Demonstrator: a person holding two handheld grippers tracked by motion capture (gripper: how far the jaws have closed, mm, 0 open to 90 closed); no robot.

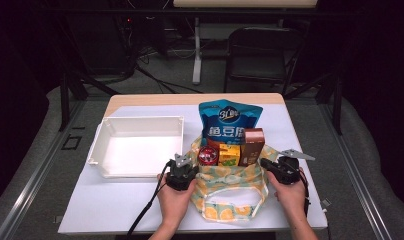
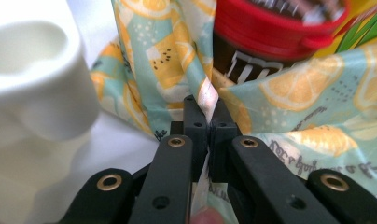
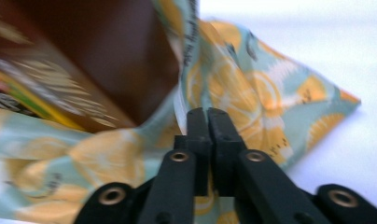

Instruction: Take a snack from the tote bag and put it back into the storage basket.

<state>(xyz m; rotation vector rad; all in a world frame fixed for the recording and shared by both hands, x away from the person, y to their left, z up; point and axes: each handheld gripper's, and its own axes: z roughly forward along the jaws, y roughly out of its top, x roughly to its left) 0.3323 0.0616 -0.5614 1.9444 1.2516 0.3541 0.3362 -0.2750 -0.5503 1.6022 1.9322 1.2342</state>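
High view: lemon-print bag (image 1: 230, 192) holds snack pouch (image 1: 229, 122), cartons, red-lidded jar (image 1: 208, 155); both tongs clamped on bag rim.

High view above the bench (image 1: 115, 210) looking forward and down, both gripper views close behind their fingers, all sharing the lemon-print bag (image 1: 230, 187)

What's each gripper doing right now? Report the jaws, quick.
Left gripper: jaws shut on the lemon-print bag, pinching its fabric edge.
Right gripper: jaws shut on the lemon-print bag's other side.
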